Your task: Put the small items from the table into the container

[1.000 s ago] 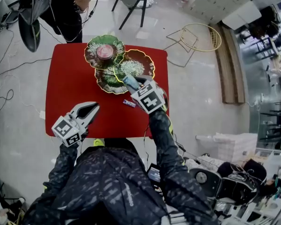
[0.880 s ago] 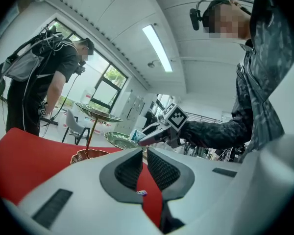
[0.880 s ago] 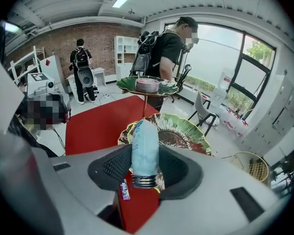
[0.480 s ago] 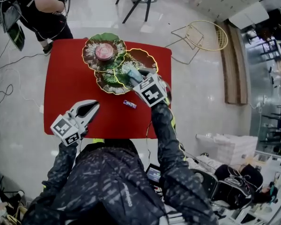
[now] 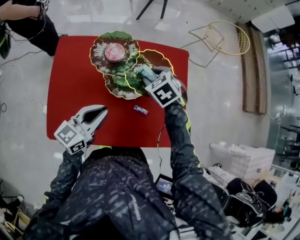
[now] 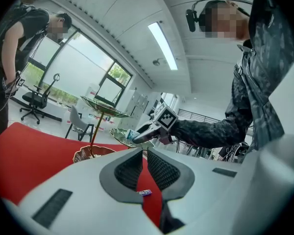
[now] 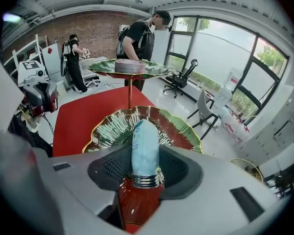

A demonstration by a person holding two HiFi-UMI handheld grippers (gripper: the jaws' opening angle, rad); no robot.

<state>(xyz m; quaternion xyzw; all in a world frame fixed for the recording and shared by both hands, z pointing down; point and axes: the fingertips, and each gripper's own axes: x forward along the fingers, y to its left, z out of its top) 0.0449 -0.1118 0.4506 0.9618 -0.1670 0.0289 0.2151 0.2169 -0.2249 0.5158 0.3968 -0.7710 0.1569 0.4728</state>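
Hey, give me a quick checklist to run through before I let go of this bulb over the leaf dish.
1. Grip: ok, the right gripper clamps the pale blue bulb with metal screw base.
2. Position: ok, the bulb is above the green gold-rimmed leaf-shaped dish.
3. Gap between bulb and dish: cannot tell.
4. Clearance: ok, the left gripper is shut, empty, over the red table, apart from the dish.
5. Table emptied: not ok, a small wrapped item lies on it.

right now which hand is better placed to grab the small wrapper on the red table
Left, probably: the left gripper is empty, jaws shut, with the wrapper straight ahead of it. The right gripper holds a bulb over the leaf dish.
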